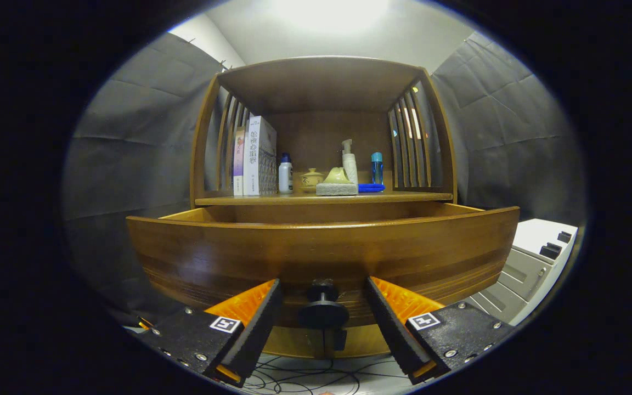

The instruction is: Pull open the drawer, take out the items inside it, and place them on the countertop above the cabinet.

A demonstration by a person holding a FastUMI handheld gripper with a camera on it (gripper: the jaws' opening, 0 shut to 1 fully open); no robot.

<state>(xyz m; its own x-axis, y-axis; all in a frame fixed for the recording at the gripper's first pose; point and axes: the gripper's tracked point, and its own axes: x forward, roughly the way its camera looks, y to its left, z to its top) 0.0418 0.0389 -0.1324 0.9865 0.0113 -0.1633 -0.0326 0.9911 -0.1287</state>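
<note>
A wooden cabinet drawer (pixel 321 249) stands pulled out toward me, its wide front panel close ahead of the fingers. Its dark round knob (pixel 323 307) sits between my two fingers with a gap on each side. My gripper (pixel 323 293) is open around the knob without pressing on it. The drawer's inside is hidden behind its front panel. Above the drawer runs the countertop (pixel 420 196) of the cabinet, carrying books (pixel 255 156), a white bottle (pixel 285 174), a small lidded cup (pixel 311 179), a sponge-like block (pixel 337 188), a pump bottle (pixel 349 160), a blue bottle (pixel 377 167) and a blue cloth (pixel 371 187).
Slatted wooden sides and a top board enclose the countertop niche. A white unit with dark parts (pixel 535 258) stands to the right of the drawer. Cables (pixel 294 373) lie on the floor below the fingers. Grey cloth walls hang on both sides.
</note>
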